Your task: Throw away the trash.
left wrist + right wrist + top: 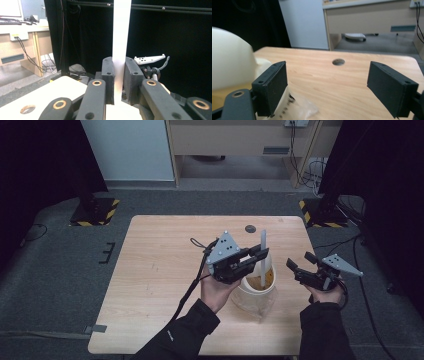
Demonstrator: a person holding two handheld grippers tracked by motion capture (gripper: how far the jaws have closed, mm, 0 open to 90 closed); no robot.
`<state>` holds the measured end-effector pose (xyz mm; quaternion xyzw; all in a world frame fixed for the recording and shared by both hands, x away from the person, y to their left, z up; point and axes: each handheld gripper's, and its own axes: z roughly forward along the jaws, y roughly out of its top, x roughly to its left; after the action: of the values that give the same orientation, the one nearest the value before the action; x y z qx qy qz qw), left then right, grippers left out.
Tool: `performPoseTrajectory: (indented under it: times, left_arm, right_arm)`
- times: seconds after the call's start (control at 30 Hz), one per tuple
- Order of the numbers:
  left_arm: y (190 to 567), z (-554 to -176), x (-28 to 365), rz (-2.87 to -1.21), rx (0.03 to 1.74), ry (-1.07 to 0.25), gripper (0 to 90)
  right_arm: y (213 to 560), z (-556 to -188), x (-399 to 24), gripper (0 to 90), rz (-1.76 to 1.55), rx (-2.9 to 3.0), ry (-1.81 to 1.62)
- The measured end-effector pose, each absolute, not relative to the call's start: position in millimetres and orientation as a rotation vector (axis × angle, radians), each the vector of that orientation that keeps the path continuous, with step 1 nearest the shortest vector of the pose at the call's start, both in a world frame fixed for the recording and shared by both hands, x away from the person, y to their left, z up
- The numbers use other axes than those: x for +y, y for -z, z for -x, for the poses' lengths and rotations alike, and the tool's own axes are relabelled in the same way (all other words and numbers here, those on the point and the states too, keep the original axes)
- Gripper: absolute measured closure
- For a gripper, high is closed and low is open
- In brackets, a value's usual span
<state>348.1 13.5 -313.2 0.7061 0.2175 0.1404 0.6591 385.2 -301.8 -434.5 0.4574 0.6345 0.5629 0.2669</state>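
Observation:
A white tub (248, 293) with orange-brown contents (268, 279) stands on the wooden table (160, 270), right of centre. A flat white stick (263, 245) rises upright out of it. My left gripper (260, 254) is shut on that stick just above the tub's rim; in the left gripper view the stick (121, 32) runs up between the pressed pads of the left gripper (119, 75). My right gripper (299, 261) hovers to the right of the tub, open and holding nothing. In the right gripper view its jaws (329, 85) stand wide apart, with the tub (229, 65) blurred at the left.
A crumpled clear plastic bag (265, 307) lies under and in front of the tub, and the same bag (303, 108) lies near my right jaw. A round hole (250, 228) marks the table's far side. Black frames with striped bases (95, 212) stand beyond both far corners.

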Motion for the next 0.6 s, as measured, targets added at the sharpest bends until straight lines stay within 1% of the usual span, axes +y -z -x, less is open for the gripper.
performPoseTrajectory:
  times: [0.2,0.6]
  left_arm:
    - [326,-350,11,-1.627,0.489,-0.327,79.4]
    - [351,-352,7,-1.669,0.505,-0.31,79.4]
  right_arm:
    - [448,-388,-309,16.3,-1.28,1.736,-1.479]
    - [462,-392,-312,14.6,-1.332,1.767,-1.423]
